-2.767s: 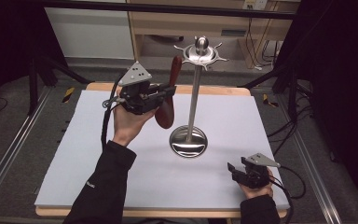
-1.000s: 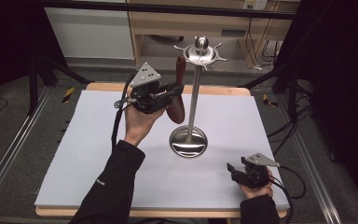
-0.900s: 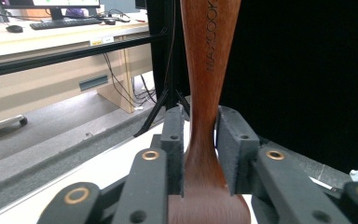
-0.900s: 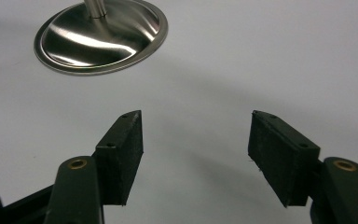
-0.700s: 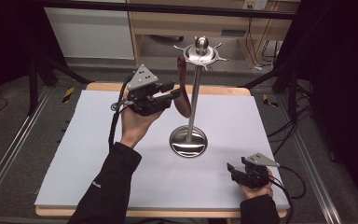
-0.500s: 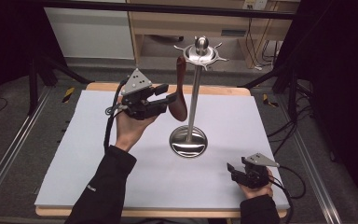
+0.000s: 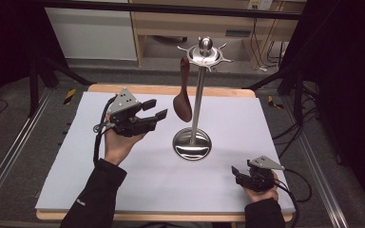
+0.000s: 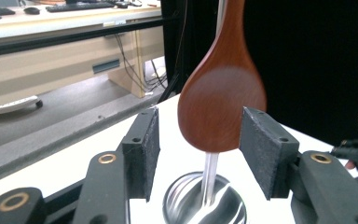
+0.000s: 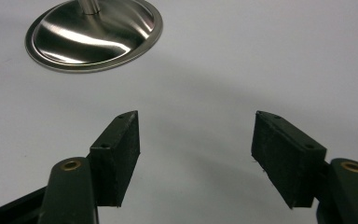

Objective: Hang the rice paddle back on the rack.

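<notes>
So the big white table has a steel utensil stand sitting about mid-table, round base down, thin pole straight up to a hooked crown. A brown wooden spoon hangs off one of the hooks on the stand's left side, long axis vertical, bowl at the bottom. The left gripper is way nearer to it: it's held up off the table just to the spoon's left, jaws spread and empty, pointing right at the bowl. In the left gripper view the bowl sits in line between the two pads but farther out, I think, not touching. The right gripper rests near the front right corner, jaws also wide apart, nothing in them. Can't make out how the handle actually sits on the hook, and the spoon looks a bit blurry up close.
</notes>
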Demonstrator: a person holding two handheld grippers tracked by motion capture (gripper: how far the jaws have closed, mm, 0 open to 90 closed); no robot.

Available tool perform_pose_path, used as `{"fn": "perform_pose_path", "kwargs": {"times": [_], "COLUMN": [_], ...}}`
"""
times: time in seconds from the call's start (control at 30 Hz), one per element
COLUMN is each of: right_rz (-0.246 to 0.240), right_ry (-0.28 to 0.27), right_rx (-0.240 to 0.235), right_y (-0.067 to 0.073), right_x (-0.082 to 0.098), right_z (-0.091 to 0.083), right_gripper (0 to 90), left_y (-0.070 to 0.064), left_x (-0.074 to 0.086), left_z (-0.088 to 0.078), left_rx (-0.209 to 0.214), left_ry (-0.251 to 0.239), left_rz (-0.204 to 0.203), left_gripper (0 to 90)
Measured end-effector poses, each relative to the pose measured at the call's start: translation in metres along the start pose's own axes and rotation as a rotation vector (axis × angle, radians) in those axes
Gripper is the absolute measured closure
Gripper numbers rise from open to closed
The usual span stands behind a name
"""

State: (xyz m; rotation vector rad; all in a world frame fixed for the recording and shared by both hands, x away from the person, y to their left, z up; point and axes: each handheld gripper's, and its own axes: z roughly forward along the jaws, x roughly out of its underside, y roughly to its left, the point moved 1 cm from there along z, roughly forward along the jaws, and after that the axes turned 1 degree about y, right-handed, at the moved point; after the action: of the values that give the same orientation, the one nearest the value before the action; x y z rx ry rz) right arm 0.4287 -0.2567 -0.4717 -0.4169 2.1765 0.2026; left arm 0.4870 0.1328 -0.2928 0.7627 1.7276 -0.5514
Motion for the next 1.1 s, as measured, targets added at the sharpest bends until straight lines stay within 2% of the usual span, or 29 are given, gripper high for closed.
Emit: {"fn": "perform_pose_path", "kwargs": {"times": [0.17, 0.63, 0.73, 0.93, 1.1], "right_rz": [0.000, 0.009, -0.002, -0.004, 0.000], "right_ry": [0.000, 0.007, 0.002, 0.004, 0.007], "right_rx": [0.004, 0.008, 0.014, 0.017, 0.018], "right_y": [0.000, 0.000, -0.001, -0.001, 0.000], "right_x": [0.000, 0.000, 0.000, 0.001, 0.001], "right_z": [0.000, 0.000, 0.000, 0.000, -0.001], "right_gripper": [31.6, 31.0, 31.0, 31.0, 31.0], "left_y": [0.005, 0.018, 0.020, 0.026, 0.035], "left_x": [0.020, 0.079, 0.093, 0.120, 0.143], "left_z": [-0.007, -0.026, -0.030, -0.039, -0.049], "left_rx": [-0.011, -0.051, -0.061, -0.095, -0.136], "left_ry": [0.016, 0.126, 0.154, 0.205, 0.241], "left_rz": [-0.012, -0.043, -0.049, -0.063, -0.093], "left_gripper": [45.9, 42.7, 42.0, 41.0, 39.9]}}
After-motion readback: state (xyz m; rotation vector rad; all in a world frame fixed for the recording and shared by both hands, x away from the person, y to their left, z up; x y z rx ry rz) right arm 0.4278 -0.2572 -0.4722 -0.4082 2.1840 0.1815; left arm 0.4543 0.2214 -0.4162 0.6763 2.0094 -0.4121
